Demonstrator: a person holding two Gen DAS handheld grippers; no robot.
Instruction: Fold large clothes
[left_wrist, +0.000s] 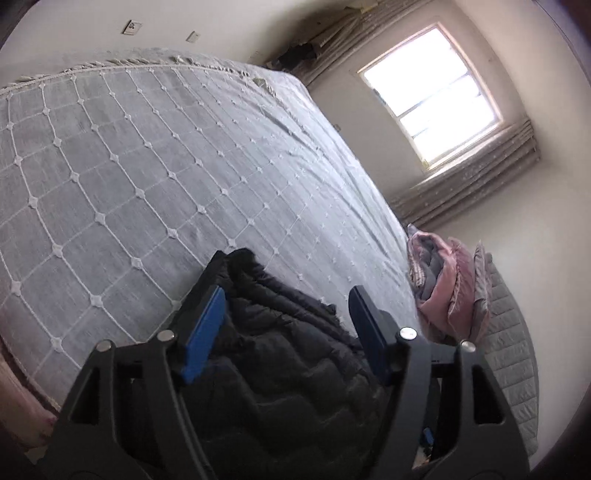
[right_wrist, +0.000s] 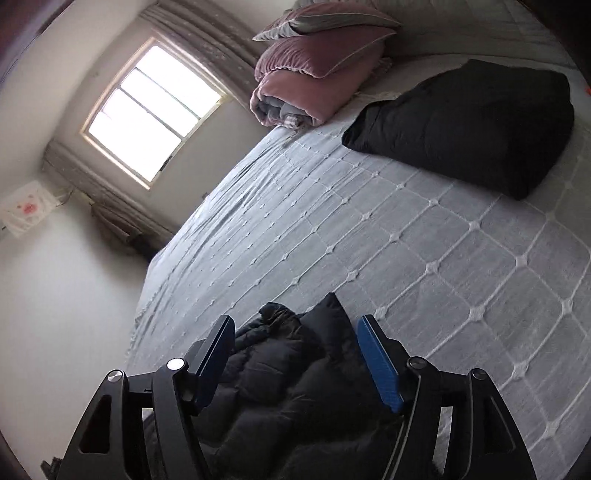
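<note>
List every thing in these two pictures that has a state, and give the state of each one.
Left gripper: open, fingers either side of the black jacket.
Right gripper: open, fingers either side of the black jacket.
Black jacket: crumpled, unfolded, lying on the bed.
Dark bundle: folded, lying on the bed.
Pink quilt: rolled up, pillows on top.
Bed cover: spread, slightly wrinkled.
Curtains: drawn open.
Window: bright with daylight.

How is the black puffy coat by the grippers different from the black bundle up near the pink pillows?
The puffy coat is rumpled and loose, while the black bundle is folded into a neat, compact block. The coat lies between the right gripper's open jaws; the bundle sits far off, next to the pink bedding. Both are dark and rest on the grey bedspread.
</note>
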